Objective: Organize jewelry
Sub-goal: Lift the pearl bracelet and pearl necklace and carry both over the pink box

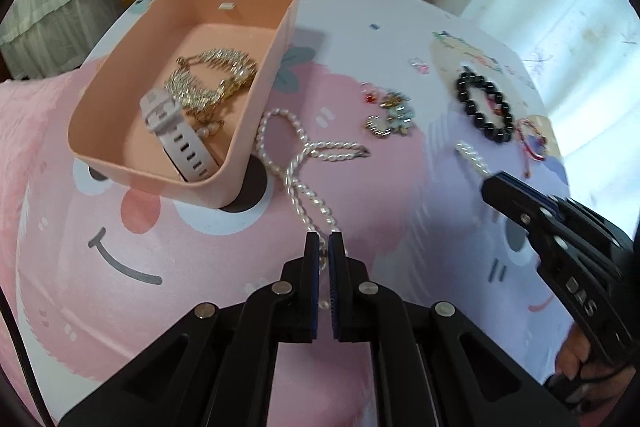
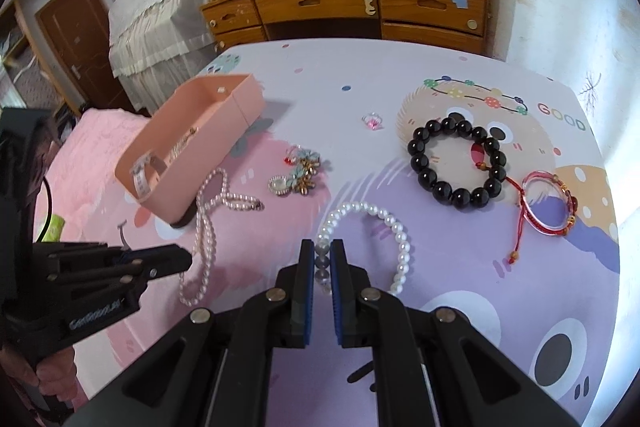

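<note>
Box at the bed's left edge holding a watch, bead bracelet toward the right edge, brooch between them

Pink box, white pearls, black beads (cartoon-print cloth).

My left gripper sits low over the surface, its fingers nearly together and pinched on the pearl necklace. My right gripper is likewise lowered, its fingers clamped on the pearl bracelet. Both point forward, side by side, well apart from each other.
</note>
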